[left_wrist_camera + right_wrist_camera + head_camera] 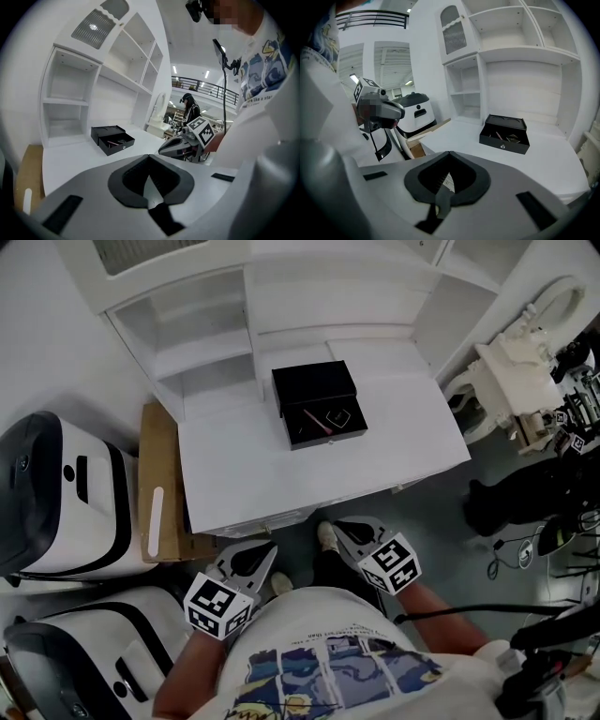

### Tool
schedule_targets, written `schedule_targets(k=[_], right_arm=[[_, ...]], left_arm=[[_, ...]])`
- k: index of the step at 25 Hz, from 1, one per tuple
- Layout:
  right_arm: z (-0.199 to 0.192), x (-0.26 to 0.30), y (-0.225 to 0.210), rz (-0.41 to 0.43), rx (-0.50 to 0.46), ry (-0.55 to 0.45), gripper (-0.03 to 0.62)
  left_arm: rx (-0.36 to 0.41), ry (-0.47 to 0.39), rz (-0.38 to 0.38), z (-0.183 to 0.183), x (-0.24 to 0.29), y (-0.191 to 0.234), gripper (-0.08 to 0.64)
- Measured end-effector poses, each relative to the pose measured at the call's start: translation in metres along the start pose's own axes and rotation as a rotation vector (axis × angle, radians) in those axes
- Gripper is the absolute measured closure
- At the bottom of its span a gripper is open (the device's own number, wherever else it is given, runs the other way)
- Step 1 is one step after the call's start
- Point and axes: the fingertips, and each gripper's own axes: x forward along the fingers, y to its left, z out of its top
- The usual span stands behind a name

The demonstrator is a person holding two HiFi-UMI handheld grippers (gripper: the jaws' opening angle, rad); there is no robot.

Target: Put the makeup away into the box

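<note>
White bench point(234, 474) below open shelving point(187, 343). The black box point(314, 390) stands open on the bench's far half, at 12 o'clock from you. A pink makeup stick point(316, 422) lies inside it. You hold the left hand-held gripper point(265, 552) at 7 o'clock of the box and the right hand-held gripper point(345, 529) at 6 o'clock. Both are off the near edge, by your torso, well apart from the box. Each has its jaws pressed together with nothing between them.
</note>
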Motion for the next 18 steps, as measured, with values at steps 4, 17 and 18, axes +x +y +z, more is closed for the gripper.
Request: schedule_targets(k=[4, 17, 18], right_arm=[[0.0, 0.001, 0.018, 0.002, -0.013, -0.007, 0.568], [0.013, 0.012, 0.049, 0.038, -0.085, -0.019, 0.568], [0.013, 0.012, 0.05, 0.038, -0.089, -0.021, 0.568]], left_arm=[[0.001, -0.004, -0.003, -0.008, -0.014, -0.003, 0.546], [-0.007, -0.018, 0.033, -0.022, -0.038, 0.002, 0.546], [-0.006, -0.019, 0.033, -0.023, -0.038, 0.002, 0.546]])
